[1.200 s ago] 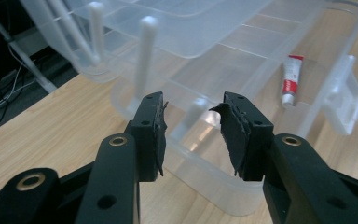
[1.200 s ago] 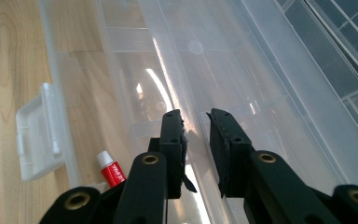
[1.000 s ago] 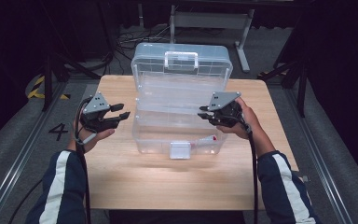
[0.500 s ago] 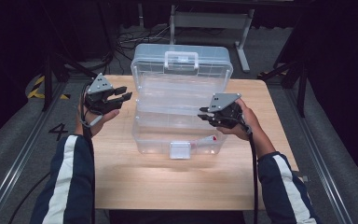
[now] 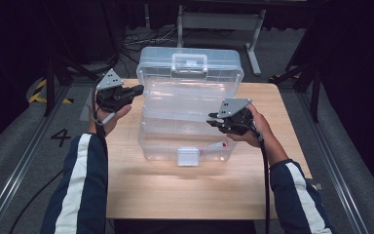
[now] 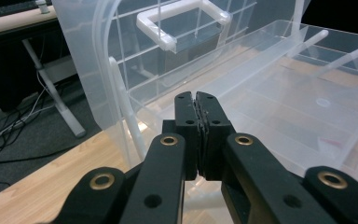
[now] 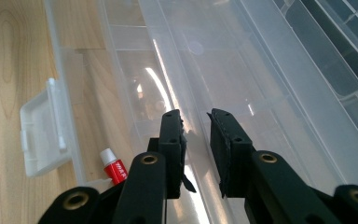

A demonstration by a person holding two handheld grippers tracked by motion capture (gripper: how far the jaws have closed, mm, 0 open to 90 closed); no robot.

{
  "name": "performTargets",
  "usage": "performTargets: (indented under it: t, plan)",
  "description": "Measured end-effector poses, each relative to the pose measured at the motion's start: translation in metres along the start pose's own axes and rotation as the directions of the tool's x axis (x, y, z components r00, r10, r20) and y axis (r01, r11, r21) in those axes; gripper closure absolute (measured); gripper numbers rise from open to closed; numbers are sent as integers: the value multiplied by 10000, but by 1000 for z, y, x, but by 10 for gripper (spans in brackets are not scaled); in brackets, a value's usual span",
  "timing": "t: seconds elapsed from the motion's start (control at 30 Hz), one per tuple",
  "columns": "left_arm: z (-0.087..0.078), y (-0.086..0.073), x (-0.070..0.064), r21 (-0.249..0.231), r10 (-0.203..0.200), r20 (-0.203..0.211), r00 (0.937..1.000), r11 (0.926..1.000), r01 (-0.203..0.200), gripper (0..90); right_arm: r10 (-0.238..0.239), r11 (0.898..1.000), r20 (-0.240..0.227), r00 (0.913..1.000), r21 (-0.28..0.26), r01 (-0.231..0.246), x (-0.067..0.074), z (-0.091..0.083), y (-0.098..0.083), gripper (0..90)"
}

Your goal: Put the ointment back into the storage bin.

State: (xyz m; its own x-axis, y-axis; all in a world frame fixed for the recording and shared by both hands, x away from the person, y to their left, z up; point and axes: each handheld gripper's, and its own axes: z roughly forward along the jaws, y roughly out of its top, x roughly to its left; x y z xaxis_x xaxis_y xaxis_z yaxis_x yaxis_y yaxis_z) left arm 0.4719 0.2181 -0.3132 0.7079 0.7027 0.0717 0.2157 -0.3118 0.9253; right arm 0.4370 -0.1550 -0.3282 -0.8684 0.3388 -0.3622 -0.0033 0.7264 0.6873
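One clear plastic box (image 5: 187, 126) sits mid-table, long axis left to right, its lid (image 5: 191, 66) upright at the far side. One red tube (image 7: 114, 170) lies inside. The left gripper (image 5: 135, 91), jaws just closed together on nothing, hovers at the box's far-left corner. The right gripper (image 5: 214, 120) has its jaws slightly apart astride the inner tray's (image 7: 223, 88) right rim.

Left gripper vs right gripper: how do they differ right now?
The left gripper has its jaws pressed together with nothing between them, having just closed; the right gripper shows a gap between its jaws, which appear to straddle a clear wall of the box's tray. The left gripper sits beside the box's upright lid, at its left edge; the right gripper sits nearer the person, at the tray's right end. Both are black and hand-held.
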Motion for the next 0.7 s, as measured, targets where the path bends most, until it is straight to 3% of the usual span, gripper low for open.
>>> performTargets:
  t: [0.23,0.7]
  plan:
    - [7,6,-1,-48,63,-209,9998,10000,-64,899,-46,10000,-29,10000,-19,46,2,0,-1,752]
    - [7,7,-1,-337,-144,-198,9997,9993,137,900,-139,9999,-146,9998,21,139,9,0,-5,746]
